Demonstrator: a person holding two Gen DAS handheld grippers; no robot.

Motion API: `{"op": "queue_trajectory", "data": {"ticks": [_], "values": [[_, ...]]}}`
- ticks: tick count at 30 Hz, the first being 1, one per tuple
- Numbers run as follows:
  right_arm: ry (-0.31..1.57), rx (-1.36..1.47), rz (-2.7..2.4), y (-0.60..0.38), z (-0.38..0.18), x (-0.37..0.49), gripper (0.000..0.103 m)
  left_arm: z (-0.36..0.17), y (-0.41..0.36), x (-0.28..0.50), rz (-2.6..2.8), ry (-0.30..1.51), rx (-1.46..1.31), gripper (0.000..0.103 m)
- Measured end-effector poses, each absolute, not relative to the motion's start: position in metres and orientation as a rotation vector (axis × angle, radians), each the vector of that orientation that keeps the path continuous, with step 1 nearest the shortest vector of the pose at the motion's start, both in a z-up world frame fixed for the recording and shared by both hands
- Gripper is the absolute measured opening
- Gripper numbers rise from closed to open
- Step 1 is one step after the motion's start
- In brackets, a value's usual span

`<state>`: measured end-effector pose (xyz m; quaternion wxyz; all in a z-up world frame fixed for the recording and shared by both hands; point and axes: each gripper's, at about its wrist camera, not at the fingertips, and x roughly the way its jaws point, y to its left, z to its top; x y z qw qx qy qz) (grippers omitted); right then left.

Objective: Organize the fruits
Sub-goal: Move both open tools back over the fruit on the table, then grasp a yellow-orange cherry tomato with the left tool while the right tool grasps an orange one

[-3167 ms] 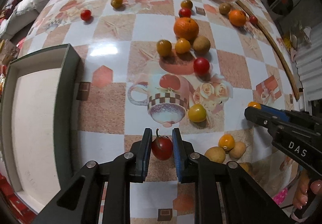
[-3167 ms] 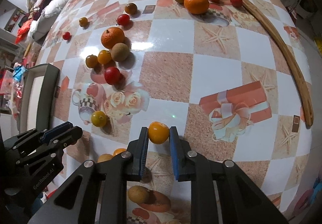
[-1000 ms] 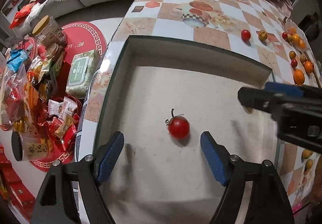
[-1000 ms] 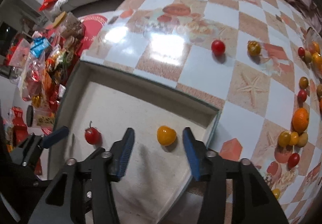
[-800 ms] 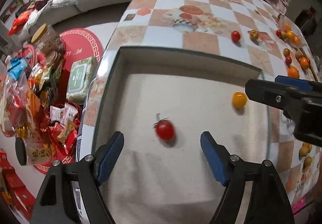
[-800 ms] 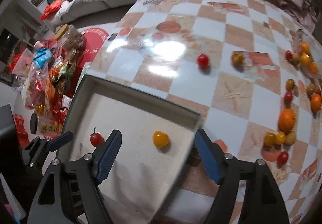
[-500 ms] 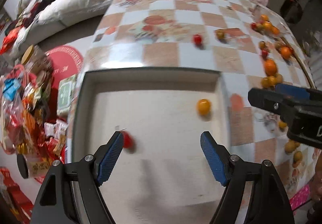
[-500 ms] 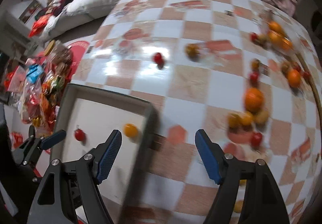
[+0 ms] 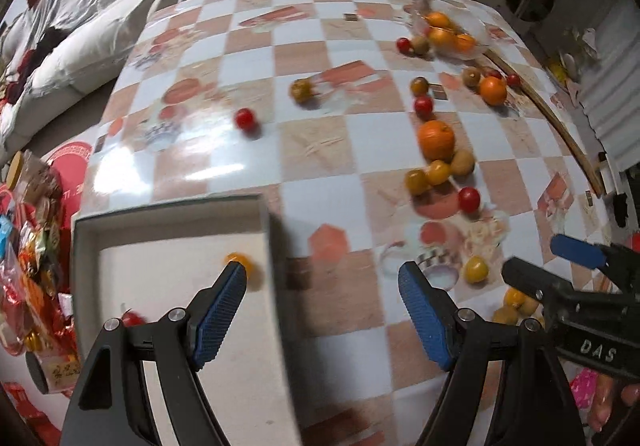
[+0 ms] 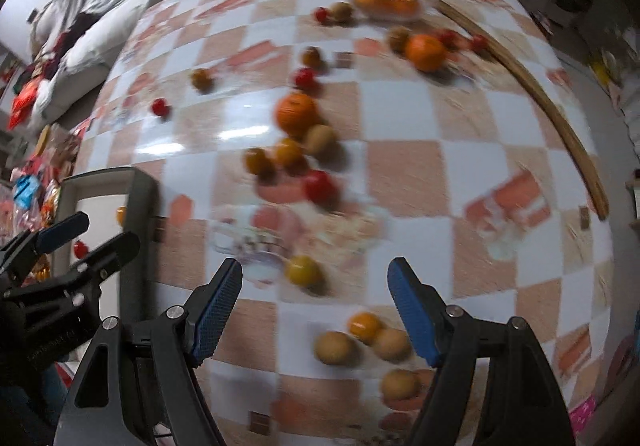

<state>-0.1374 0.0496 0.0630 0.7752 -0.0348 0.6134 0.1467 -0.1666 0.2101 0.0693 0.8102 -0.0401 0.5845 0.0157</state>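
Over the table [image 9: 320,149] both grippers, left [image 9: 322,296] and right [image 10: 314,292], are hanging wide open and empty, two fruits sitting in the tray [image 9: 272,230], so I'm guessing next grab is the yellow fruit [image 10: 303,270]

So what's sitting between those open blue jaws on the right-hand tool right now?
In the right wrist view, a small yellow fruit lies on the checkered table in the gap of the right gripper, nearer its left jaw. Otherwise that stretch is bare.

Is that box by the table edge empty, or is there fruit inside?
Not empty: the box holds an orange fruit and a red tomato.
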Motion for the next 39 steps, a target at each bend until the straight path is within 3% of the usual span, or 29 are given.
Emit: {"op": "queue_trajectory", "data": {"ticks": [8,21,26,30,32,34,35,37,39], "values": [[1.371,-0.063,0.283,0.012,0.050,-0.135,0.078,0.047,0.185,-0.138,0.013,1.269,-0.062,0.079],[1.442,-0.083,0.381,0.003,0.030,-0.147,0.057,0.022,0.168,-0.111,0.002,1.285,-0.046,0.079],[1.431,-0.097,0.408,0.010,0.027,-0.146,0.055,0.018,0.165,-0.103,-0.002,1.286,-0.058,0.079],[1.468,-0.092,0.434,0.018,0.018,-0.140,0.040,0.016,0.161,-0.098,-0.007,1.285,-0.059,0.079],[1.471,-0.095,0.439,0.019,0.016,-0.141,0.040,0.014,0.158,-0.096,-0.009,1.282,-0.051,0.078],[1.467,-0.114,0.438,0.023,0.015,-0.141,0.037,0.011,0.156,-0.094,-0.009,1.291,-0.043,0.066],[1.464,-0.121,0.435,0.023,0.016,-0.142,0.035,0.012,0.155,-0.093,-0.007,1.286,-0.035,0.066],[1.463,-0.117,0.444,0.024,0.016,-0.143,0.024,0.012,0.153,-0.093,-0.006,1.283,-0.029,0.066],[1.469,-0.107,0.460,0.026,0.016,-0.145,0.022,0.013,0.152,-0.093,-0.008,1.274,-0.030,0.058]]}}
